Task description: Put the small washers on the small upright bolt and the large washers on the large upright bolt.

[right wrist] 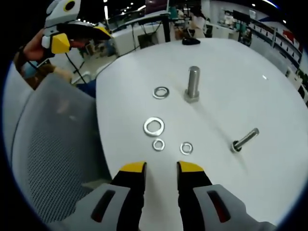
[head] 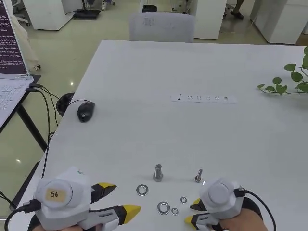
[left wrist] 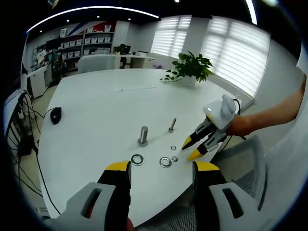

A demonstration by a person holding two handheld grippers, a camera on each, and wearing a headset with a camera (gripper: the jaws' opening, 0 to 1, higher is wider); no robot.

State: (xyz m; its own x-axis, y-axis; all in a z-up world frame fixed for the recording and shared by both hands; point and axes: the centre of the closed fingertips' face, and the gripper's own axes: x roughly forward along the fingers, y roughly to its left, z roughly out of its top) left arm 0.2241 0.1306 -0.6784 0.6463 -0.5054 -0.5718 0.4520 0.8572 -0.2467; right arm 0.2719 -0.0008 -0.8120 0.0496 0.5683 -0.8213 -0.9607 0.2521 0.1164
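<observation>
On the white table (head: pixel 192 72) stand a large upright bolt (head: pixel 158 172) and a small upright bolt (head: pixel 198 176). Two large washers (head: pixel 142 190) (head: pixel 163 208) and two small washers (head: pixel 183 199) (head: pixel 174 211) lie flat just in front of them. My left gripper (head: pixel 120 198) hovers open at the near left edge, holding nothing. My right gripper (head: pixel 191 213) is open at the near right, just right of the small washers. In the right gripper view the small washers (right wrist: pixel 158 144) (right wrist: pixel 186 147) lie right ahead of the gripper (right wrist: pixel 161 168). In the left gripper view the washers (left wrist: pixel 165 162) lie ahead of the open gripper (left wrist: pixel 161 167).
A black mouse (head: pixel 85 111) sits at the left edge of the table, a white label strip (head: pixel 203 98) lies mid-table, and a plant (head: pixel 291 79) reaches in at the far right. A laptop (head: pixel 9 72) stands on a side stand to the left.
</observation>
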